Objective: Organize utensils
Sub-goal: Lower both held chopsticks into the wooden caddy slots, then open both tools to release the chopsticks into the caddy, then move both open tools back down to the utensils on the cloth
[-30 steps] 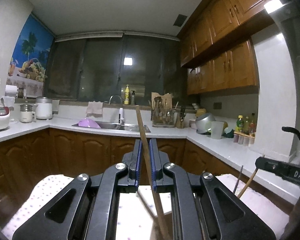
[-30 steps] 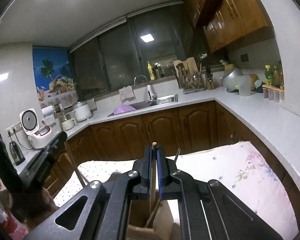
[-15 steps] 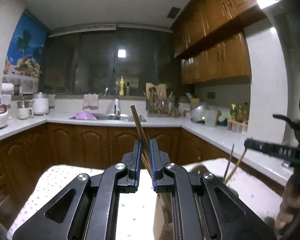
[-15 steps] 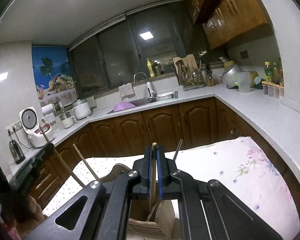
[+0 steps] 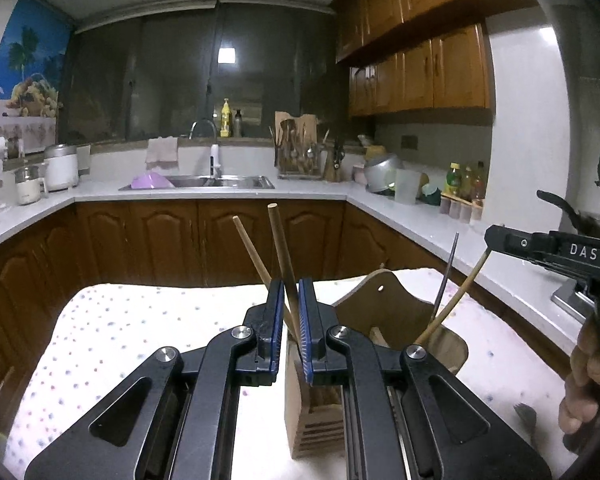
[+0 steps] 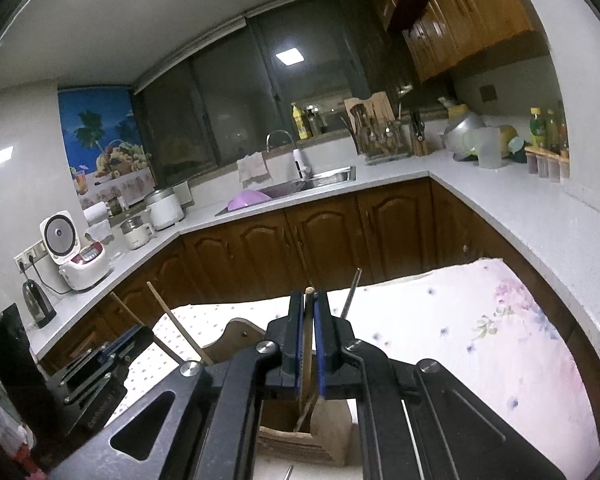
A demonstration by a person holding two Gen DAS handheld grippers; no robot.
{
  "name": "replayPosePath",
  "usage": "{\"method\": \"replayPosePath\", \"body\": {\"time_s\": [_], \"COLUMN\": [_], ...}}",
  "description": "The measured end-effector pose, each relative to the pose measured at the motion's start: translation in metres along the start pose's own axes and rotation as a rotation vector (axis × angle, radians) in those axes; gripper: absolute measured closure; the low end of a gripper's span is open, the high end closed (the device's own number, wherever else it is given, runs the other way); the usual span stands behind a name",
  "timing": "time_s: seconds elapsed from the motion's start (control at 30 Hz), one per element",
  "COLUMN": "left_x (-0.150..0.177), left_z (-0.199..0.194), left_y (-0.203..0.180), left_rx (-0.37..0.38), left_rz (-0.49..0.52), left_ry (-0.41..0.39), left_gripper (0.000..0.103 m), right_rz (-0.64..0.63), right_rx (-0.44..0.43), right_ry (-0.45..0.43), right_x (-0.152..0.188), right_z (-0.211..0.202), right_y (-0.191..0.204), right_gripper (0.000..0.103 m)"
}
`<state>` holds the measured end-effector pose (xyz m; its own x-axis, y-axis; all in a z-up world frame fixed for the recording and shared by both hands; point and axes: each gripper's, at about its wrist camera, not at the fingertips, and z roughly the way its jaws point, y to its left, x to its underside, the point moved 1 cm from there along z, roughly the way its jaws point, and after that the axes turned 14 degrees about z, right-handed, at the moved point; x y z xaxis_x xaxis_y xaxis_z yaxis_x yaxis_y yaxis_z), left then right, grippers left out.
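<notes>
- Chopsticks stand up between your left gripper's blue pads, leaning left. The pads sit close around the thicker stick, but you cannot tell whether they still pinch it.
- Below them, the wooden utensil holder sits mid-tabletop on the dotted tablecloth, directly beneath both claws.
- Your right gripper is pressed together on a single chopstick, held nearly upright with its lower end already inside the holder.
- Beside it a metal utensil handle rises from the holder.
- Each stick's long axis points down into the holder, so release looks like the remaining move.
</notes>
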<state>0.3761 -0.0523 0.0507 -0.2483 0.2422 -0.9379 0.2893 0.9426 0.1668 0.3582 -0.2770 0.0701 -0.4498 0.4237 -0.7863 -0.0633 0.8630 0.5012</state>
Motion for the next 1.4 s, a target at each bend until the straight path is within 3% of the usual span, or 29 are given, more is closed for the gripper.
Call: {"method": "replayPosePath", "body": {"time_s": [0.2,0.27,0.3,0.33,0.47,0.53,0.57,0.7,0.9,1.0,1.2,1.4], "left_x": [-0.002,-0.002,-0.002,-0.002,-0.001,0.000,0.000,0.006,0.028,0.047,0.086,0.107], "left_z": [-0.005,-0.008,-0.011,-0.014,-0.020,-0.025,-0.030,-0.047,-0.079,-0.095,-0.122,-0.151], "left_y": [-0.004,-0.005,-0.006,-0.006,-0.006,-0.004,-0.002,0.005,0.018,0.021,0.026,0.020], "left_rx": [0.021,0.024,0.022,0.018,0.031,0.028,0.028,0.006,-0.026,-0.042,-0.030,-0.023], "left_rz": [-0.001,-0.001,-0.002,-0.003,-0.014,-0.026,-0.034,-0.058,-0.110,-0.139,-0.224,-0.243], "left_ry": [0.016,0.023,0.019,0.016,0.030,0.043,0.043,0.067,0.174,0.254,0.397,0.430], "left_gripper": [0.093,0.077,0.065,0.059,0.053,0.040,0.039,0.024,0.022,0.016,0.016,0.014], "right_rz": [0.038,0.054,0.056,0.056,0.079,0.095,0.102,0.110,0.132,0.134,0.107,0.106], "right_rx": [-0.016,-0.030,-0.031,-0.032,-0.037,-0.039,-0.042,-0.052,-0.042,-0.020,0.052,0.171], "right_ry": [0.016,0.017,0.012,0.008,0.011,0.016,0.017,0.015,0.060,0.106,0.216,0.297], "right_x": [0.000,-0.001,-0.001,-0.001,-0.004,-0.004,-0.003,0.003,0.027,0.043,0.082,0.119], "right_z": [-0.004,-0.007,-0.008,-0.010,-0.016,-0.020,-0.023,-0.041,-0.066,-0.077,-0.102,-0.123], "right_y": [-0.002,-0.003,-0.003,-0.002,-0.004,-0.006,-0.007,-0.012,-0.019,-0.022,-0.023,-0.028], "right_gripper": [0.089,0.073,0.065,0.061,0.061,0.060,0.060,0.045,0.044,0.035,0.018,0.000]}}
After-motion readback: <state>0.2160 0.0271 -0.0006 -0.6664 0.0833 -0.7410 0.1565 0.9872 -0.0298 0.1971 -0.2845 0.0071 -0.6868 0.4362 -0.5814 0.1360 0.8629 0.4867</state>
